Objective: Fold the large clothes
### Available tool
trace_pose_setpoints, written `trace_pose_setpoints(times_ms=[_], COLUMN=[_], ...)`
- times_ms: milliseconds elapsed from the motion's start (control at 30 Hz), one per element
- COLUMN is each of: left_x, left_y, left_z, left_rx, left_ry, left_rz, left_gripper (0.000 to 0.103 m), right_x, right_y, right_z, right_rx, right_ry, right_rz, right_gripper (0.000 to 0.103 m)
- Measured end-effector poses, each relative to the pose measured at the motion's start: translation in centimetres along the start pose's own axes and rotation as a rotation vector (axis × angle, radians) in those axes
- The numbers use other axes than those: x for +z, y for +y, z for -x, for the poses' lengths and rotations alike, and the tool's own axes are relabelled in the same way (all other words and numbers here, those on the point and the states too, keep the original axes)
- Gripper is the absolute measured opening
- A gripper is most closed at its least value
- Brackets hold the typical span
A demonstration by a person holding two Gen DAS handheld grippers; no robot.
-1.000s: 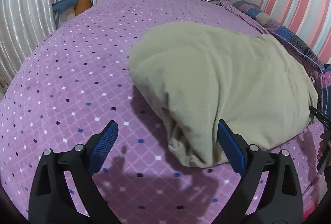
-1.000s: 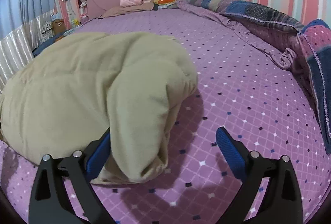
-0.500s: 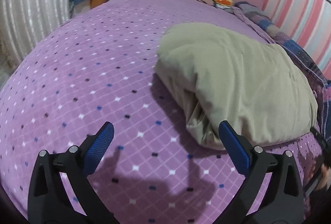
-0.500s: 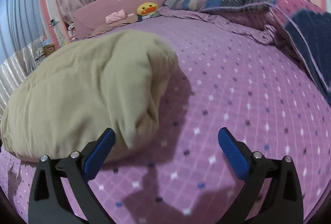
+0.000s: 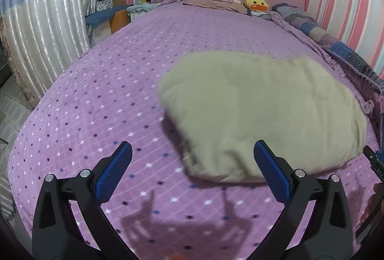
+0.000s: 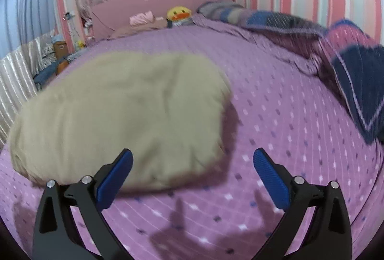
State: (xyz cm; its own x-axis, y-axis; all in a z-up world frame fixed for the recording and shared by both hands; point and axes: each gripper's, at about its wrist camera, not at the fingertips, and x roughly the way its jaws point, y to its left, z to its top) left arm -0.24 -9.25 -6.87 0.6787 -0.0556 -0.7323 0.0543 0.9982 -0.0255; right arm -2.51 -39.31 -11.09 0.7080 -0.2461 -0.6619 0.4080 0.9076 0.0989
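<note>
I count one folded beige garment (image 5: 261, 111), lying in the middle of the purple bedspread (image 5: 100, 92). One duck toy (image 5: 256, 4) sits far off by the headboard. My two tongs, the left gripper (image 5: 192, 168) and right gripper (image 6: 192, 171), both gape wide and empty. Since a second ago both have pulled back and up, clear of the garment's near corners.

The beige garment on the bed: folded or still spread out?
Folded. The beige garment lies as a compact, thick bundle with doubled layers at its near edge, resting on the purple bedspread.
</note>
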Motion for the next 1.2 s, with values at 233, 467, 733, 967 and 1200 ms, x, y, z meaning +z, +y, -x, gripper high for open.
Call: trace_pose_setpoints(times_ms=[233,467,733,967,1200], left_x=[3.7,6.8,4.9,3.7,4.1], left_y=[-3.7,-6.4,-7.6,-7.6,-7.7], left_z=[3.3,7.5,9.4,9.3,11.2], left_rx=[0.007,0.019,-0.005,-0.037,-0.026], left_ry=[0.006,-0.032,-0.01,0.018,-0.047], left_rz=[-0.006,-0.03,-0.027,-0.034,-0.039], left_gripper=[0.1,0.1,0.1,0.1,0.1], right_x=[6.1,8.3,7.2,7.2,7.9], right_y=[4.4,6.5,6.9,8.2,8.0], right_z=[4.7,8.4,9.1,9.9,11.1], right_rx=[0.011,-0.029,0.079,0.02,0.022], right_ry=[-0.04,-0.021,0.103,0.072,0.052], right_rz=[0.092,0.135,0.044,0.103,0.088], right_gripper=[0.101,0.101,0.101,0.101,0.101])
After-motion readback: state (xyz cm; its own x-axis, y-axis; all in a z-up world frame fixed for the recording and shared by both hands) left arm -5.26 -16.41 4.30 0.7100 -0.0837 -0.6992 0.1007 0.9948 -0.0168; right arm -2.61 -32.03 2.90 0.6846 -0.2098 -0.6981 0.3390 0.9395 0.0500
